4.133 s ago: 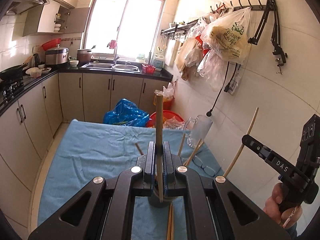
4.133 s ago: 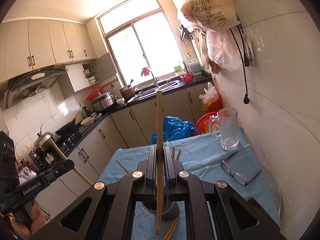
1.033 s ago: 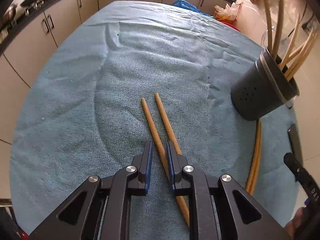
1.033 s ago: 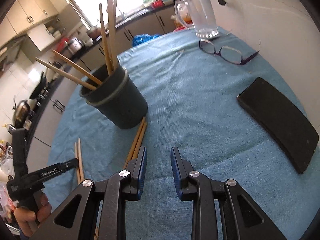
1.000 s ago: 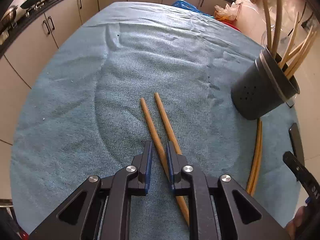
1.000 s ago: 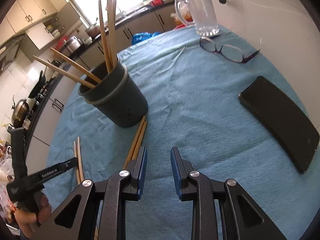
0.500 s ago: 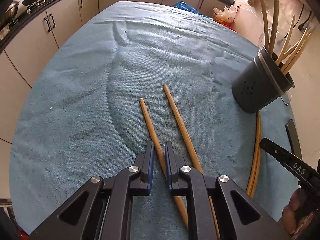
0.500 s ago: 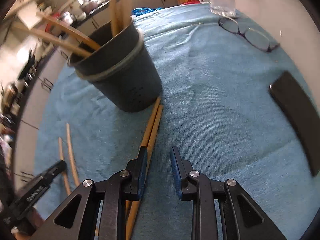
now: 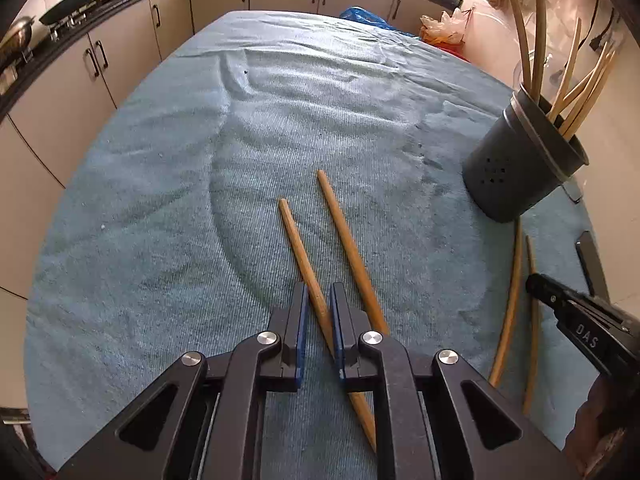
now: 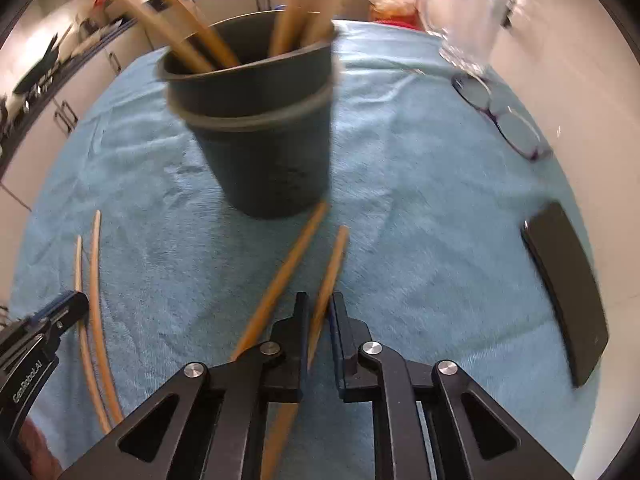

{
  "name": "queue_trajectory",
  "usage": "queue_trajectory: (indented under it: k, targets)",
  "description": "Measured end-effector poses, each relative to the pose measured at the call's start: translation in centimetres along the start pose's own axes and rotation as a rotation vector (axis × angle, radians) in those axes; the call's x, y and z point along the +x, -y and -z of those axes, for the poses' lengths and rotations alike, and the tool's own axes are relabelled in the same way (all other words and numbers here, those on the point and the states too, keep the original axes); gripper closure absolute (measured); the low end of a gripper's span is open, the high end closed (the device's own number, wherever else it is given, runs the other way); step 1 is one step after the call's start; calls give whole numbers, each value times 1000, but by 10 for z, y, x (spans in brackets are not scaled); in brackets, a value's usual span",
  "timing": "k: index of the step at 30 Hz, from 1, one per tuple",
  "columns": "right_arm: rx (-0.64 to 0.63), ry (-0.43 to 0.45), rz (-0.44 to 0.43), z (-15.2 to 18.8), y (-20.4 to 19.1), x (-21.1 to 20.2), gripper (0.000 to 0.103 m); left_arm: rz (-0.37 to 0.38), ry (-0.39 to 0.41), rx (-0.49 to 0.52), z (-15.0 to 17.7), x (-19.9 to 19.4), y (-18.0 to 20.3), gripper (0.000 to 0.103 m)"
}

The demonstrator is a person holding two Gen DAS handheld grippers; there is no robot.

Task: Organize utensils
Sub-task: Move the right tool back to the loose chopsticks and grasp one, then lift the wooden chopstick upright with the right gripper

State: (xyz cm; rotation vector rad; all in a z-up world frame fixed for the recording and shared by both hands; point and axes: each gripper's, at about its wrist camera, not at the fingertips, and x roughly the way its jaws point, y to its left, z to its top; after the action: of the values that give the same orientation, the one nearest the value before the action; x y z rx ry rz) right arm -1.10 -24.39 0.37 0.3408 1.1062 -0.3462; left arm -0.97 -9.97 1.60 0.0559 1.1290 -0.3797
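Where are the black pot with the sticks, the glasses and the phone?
black pot (image 10: 272,160): right wrist view, on its dark front wall.
glasses (image 10: 516,130): right wrist view, on the nearer lens.
phone (image 10: 568,296): right wrist view, on the middle of its black face.

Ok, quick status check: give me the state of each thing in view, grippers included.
Left gripper: shut on a chopstick.
Second chopstick: loose on the towel.
Right gripper: shut on a chopstick of the other pair.
Its partner: lying flat, tip at the holder's base.
Holder: upright, several chopsticks inside.
Glass mug: upright.
Glasses: lying flat.
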Motion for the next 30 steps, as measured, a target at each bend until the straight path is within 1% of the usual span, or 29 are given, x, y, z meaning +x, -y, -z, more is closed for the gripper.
queue_trajectory:
  k: [3,5,8,9,11,13,14,15,16,17,20,21,22,26,28,30]
  targets:
    - [45,-4,-54,6,14,-10,96,26,-4,-16,1,0,-5,92]
    - [74,-2,-99,10,23,-17,95,28,-5,-18,0,0,-5,92]
    - [67,4,-99,14,25,-19,96,18,4,-10,1,1,-2,93]
    - [65,8,-95,14,24,-22,96,27,7,-14,2,0,-3,93]
    - [69,15,-104,15,26,-20,96,70,1,-33,4,-1,-6,94]
    - [101,17,-162,20,32,-22,96,100,6,-43,6,-3,-10,94]
    - [117,14,-197,21,42,-23,96,109,16,-51,8,-6,-12,94]
    - [128,24,-222,24,46,-29,96,117,23,-53,8,-8,-12,94]
    - [132,36,-229,26,49,-32,96,128,32,-53,9,-11,-13,95]
    - [139,63,-242,30,52,-42,96,141,48,-58,9,-16,-13,95]
    - [147,124,-278,40,58,-55,96,166,105,-61,9,-34,-13,96]
    - [149,165,-291,44,64,-69,96,170,131,-58,9,-42,-12,96]
    - [148,187,-296,47,66,-75,96,172,156,-55,9,-50,-12,96]
    - [135,327,-327,47,61,-109,96,176,268,-40,11,-86,-13,97]
    - [127,400,-346,54,63,-131,96,179,322,-31,11,-104,-12,97]
    - [118,450,-347,57,62,-143,96,175,366,-19,13,-120,-10,97]
